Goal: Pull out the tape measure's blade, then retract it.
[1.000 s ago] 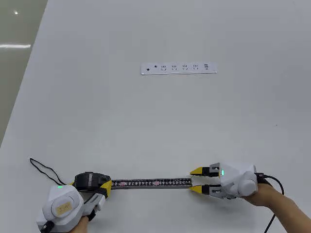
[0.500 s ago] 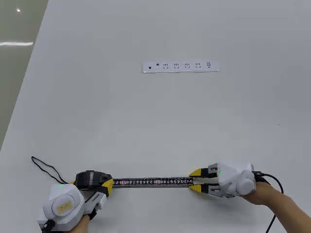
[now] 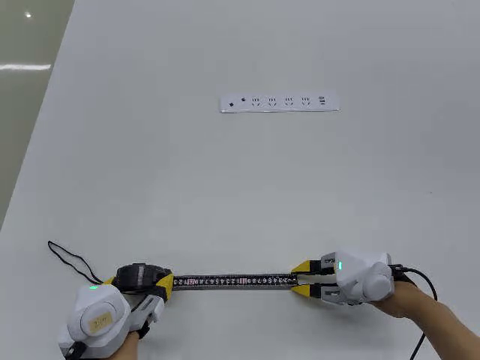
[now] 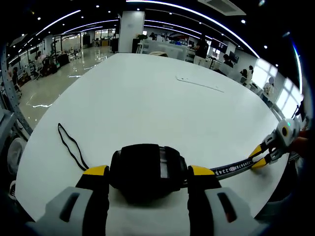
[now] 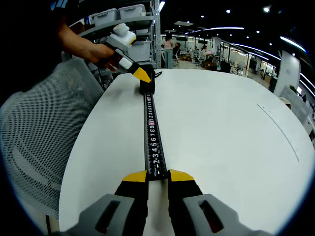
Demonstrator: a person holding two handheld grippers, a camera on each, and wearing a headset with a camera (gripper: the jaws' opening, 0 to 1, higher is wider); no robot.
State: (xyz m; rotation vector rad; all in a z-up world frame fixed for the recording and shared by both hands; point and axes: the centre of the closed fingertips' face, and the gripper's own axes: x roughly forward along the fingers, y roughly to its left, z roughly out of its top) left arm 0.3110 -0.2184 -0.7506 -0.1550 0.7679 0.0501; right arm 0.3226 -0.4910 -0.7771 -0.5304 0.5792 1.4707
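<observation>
A black tape measure case [image 3: 139, 276] [image 4: 147, 169] lies near the table's front left, and my left gripper [image 3: 154, 293] [image 4: 148, 173] is shut on it. Its dark numbered blade [image 3: 236, 281] [image 5: 151, 137] stretches flat along the white table [image 3: 247, 187] to the right. My right gripper [image 3: 301, 278] [image 5: 157, 175] is shut on the blade's end hook. In the right gripper view the case [image 5: 147, 84] sits at the far end of the blade, held by the left gripper [image 5: 139, 74]. A thin black wrist cord [image 3: 69, 261] [image 4: 71, 145] trails left from the case.
A white power strip [image 3: 278, 103] lies flat at mid-table, far from both grippers. The table's left edge [image 3: 34, 142] borders a shiny floor. A cable [image 3: 421, 285] trails from the right gripper. A mesh chair back [image 5: 44, 142] stands beside the table.
The blade length and both grippers stay almost the same; the right gripper has shifted very slightly. The head camera has tipped a little.
</observation>
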